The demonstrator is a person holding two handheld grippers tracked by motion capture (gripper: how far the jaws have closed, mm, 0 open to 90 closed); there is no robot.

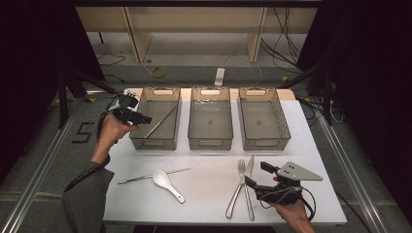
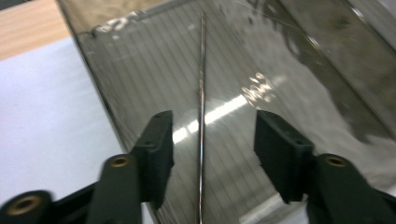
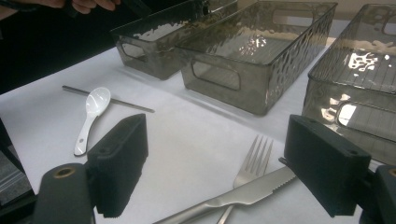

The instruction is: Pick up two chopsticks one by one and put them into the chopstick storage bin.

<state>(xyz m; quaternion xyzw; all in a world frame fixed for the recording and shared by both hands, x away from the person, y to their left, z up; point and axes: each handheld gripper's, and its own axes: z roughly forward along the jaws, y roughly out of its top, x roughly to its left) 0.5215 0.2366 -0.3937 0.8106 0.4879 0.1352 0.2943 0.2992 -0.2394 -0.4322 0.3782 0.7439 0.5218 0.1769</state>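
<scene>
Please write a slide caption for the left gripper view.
Open left gripper over grey bin, metal chopstick lying between its fingers.

A thin metal chopstick (image 2: 201, 93) gleamed, polished and smooth, between the matt black plastic jaws of the left hand-held gripper (image 2: 212, 140). Beneath it, the smoky translucent plastic bin (image 2: 140, 84) shone glossy, its floor ribbed. Beside the right hand-held gripper (image 3: 215, 158), the steel fork (image 3: 252, 163) and knife (image 3: 243, 191) looked brushed, the white spoon (image 3: 93, 109) glazed.

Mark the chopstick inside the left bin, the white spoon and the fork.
chopstick in the bin (image 2: 201, 116), left gripper view, mid-shaft between the open jaws.
white spoon (image 1: 161, 177), high view, its bowl.
fork (image 3: 256, 156), right gripper view, base of the tines.
</scene>
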